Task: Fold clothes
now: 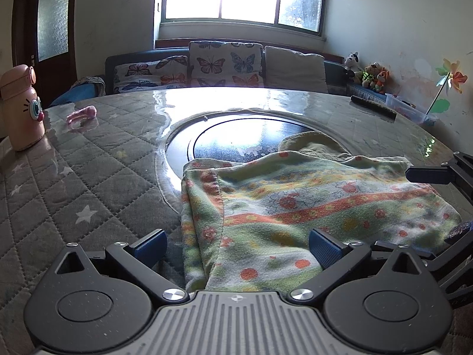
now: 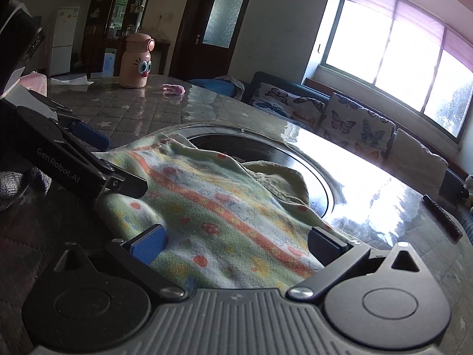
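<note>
A floral green, orange and yellow cloth (image 1: 295, 204) lies partly folded on the round table, its far edge over the dark inset disc; it also shows in the right wrist view (image 2: 212, 204). A plain olive garment (image 1: 313, 145) lies under it at the far side. My left gripper (image 1: 238, 247) is open, its blue pads straddling the cloth's near left corner. My right gripper (image 2: 236, 244) is open, its pads on either side of the cloth's near edge. The right gripper's finger (image 1: 428, 174) shows at the cloth's right edge. The left gripper's fingers (image 2: 124, 185) reach onto the cloth's left edge.
A quilted grey star-pattern table cover (image 1: 74, 177) surrounds a dark glass disc (image 1: 236, 139). A pink cartoon bottle (image 1: 22, 109) and a small pink item (image 1: 82, 114) sit at far left. A dark remote (image 1: 372, 108) lies at far right. A sofa with butterfly cushions (image 1: 224, 65) stands behind.
</note>
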{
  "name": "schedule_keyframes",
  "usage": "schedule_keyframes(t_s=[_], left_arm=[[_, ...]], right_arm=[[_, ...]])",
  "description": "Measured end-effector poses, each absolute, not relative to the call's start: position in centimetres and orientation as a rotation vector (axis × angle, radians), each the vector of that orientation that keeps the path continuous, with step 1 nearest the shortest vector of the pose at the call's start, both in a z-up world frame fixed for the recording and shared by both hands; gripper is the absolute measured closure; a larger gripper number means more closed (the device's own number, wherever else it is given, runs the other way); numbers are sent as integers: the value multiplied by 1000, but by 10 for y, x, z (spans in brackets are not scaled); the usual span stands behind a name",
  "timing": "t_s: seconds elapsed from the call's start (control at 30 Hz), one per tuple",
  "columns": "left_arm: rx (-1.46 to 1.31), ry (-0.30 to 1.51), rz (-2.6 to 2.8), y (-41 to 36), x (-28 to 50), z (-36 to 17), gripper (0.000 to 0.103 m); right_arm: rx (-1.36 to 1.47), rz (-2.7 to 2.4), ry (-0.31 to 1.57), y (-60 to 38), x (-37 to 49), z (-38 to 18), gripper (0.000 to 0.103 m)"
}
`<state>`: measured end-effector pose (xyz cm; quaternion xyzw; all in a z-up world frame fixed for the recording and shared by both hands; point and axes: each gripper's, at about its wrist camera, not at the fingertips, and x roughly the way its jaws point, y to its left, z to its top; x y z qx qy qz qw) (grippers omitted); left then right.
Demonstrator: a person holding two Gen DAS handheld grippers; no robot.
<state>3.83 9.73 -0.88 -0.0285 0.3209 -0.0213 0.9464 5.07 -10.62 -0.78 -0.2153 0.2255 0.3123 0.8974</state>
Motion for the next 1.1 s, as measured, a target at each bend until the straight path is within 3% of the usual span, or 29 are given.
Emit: schedule_keyframes(t_s=[0.5,1.1], left_arm=[[-46,667,-39,96,40,-8,0],[-5,660,36,116,23,-1,4]], right_arm=[[-234,747,654,-125,86,-12,0],[-374,861,562,-86,49,19,2]])
